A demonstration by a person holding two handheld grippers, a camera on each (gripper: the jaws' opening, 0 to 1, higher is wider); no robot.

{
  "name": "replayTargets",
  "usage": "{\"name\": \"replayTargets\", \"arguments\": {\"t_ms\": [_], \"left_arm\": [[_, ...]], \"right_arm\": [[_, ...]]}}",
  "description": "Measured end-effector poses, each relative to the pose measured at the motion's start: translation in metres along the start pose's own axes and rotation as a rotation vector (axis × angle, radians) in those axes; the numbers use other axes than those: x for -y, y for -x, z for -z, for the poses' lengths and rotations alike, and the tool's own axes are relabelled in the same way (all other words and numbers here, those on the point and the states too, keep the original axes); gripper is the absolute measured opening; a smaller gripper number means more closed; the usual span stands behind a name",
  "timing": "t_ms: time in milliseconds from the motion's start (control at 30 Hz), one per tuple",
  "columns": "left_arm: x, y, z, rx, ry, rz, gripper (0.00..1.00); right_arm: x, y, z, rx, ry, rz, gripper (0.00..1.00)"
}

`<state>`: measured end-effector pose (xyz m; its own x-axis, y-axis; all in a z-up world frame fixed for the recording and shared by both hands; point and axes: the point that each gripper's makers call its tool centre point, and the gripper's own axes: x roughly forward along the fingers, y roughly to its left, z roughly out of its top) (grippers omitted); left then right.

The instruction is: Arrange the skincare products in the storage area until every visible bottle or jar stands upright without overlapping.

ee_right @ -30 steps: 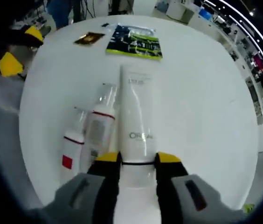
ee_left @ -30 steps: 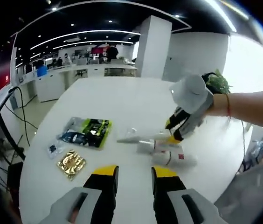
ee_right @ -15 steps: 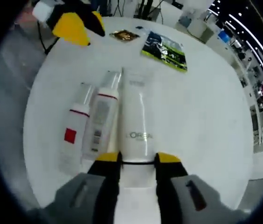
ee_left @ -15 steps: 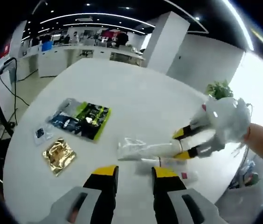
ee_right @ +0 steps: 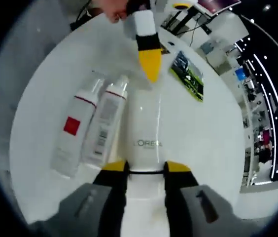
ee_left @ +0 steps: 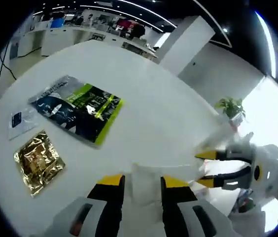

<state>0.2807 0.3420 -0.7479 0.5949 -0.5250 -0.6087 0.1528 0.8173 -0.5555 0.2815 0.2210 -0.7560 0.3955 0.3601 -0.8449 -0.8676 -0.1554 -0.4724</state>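
Note:
My right gripper point(ee_right: 146, 168) is shut on the cap end of a white L'Oreal tube point(ee_right: 146, 133), which points away from me over the white table point(ee_right: 213, 143). Two white bottles lie on their sides left of it, side by side: one with a red square label point(ee_right: 71, 136), one with a red band point(ee_right: 104, 131). The left gripper's yellow finger point(ee_right: 149, 61) reaches in over the tube's far end. In the left gripper view, the tube's flat end point(ee_left: 141, 177) sits between the jaws of my open left gripper point(ee_left: 144, 181), and the right gripper point(ee_left: 207, 169) faces it from the right.
A green and black packet point(ee_left: 80, 108) lies flat on the table, with a gold sachet point(ee_left: 35, 160) and a small blue sachet point(ee_left: 18, 120) near it. The packet point(ee_right: 188, 74) is beyond the tube. Office desks and a potted plant point(ee_left: 230, 106) stand past the table edge.
My left gripper has moved forward and down, so the tube's flat end now sits between its jaws. The right gripper keeps its hold on the tube. The two bottles have not moved.

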Motion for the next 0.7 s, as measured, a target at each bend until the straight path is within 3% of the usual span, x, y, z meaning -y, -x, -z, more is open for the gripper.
{"name": "replayTargets", "arguments": {"t_ms": [267,433,500,567,600,667,700], "left_arm": [[0.005,-0.001,0.001,0.020,-0.029,0.048,0.26],[0.003,0.004,0.003,0.012,0.031,0.083,0.21],[0.011,0.009,-0.008,0.063,0.047,0.119,0.17],[0.025,0.019,-0.029,0.165,0.139,0.194,0.12],[0.031,0.023,-0.035,0.182,0.210,0.228,0.10],[0.030,0.022,-0.021,0.104,0.120,0.189,0.10],[0.028,0.019,-0.023,0.129,0.016,0.160,0.10]], "right_arm": [[0.001,0.001,0.000,0.020,-0.021,0.048,0.29],[0.002,0.002,0.000,0.021,-0.036,0.066,0.29],[0.002,0.002,0.002,0.032,-0.100,0.079,0.29],[0.003,0.002,0.003,0.055,-0.163,0.083,0.29],[0.005,0.003,0.007,0.093,-0.244,0.105,0.29],[0.003,0.004,0.008,0.080,-0.199,0.116,0.29],[0.003,0.004,0.006,0.072,-0.203,0.123,0.29]]}}
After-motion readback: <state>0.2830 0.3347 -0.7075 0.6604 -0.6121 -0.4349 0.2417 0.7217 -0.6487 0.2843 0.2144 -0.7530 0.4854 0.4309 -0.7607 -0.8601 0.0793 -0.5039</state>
